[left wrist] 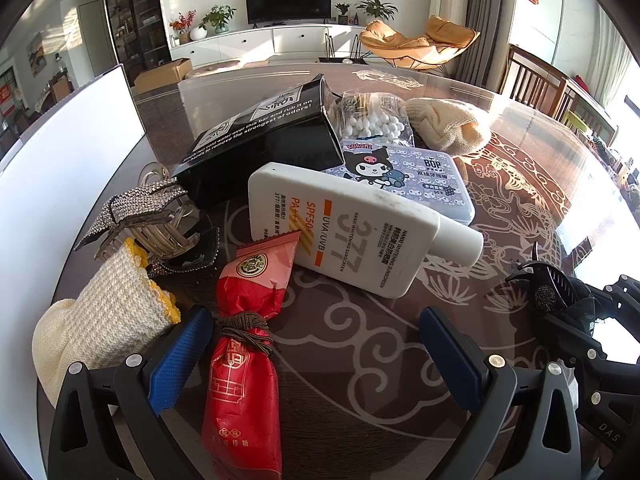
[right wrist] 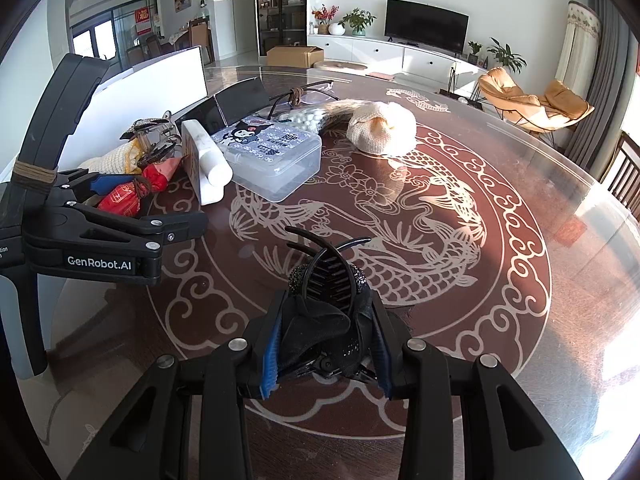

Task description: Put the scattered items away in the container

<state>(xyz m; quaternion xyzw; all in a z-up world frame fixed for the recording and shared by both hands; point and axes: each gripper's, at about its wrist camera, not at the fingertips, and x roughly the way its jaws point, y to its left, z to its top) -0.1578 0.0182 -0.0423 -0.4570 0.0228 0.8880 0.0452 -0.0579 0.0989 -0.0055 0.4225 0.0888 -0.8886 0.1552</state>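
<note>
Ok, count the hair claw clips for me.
2. A black hair clip is gripped in the right claw; a rhinestone bow clip lies by the white container. Others may be hidden in the pile.

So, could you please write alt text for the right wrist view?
The right gripper is shut on a black hair claw above a dragon-patterned table. The open left gripper reaches toward clutter beyond: a white sunscreen bottle, a clear box.

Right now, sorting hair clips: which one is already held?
The black hair clip, clamped in the right claw; the rhinestone bow clip lies untouched in the pile.
</note>
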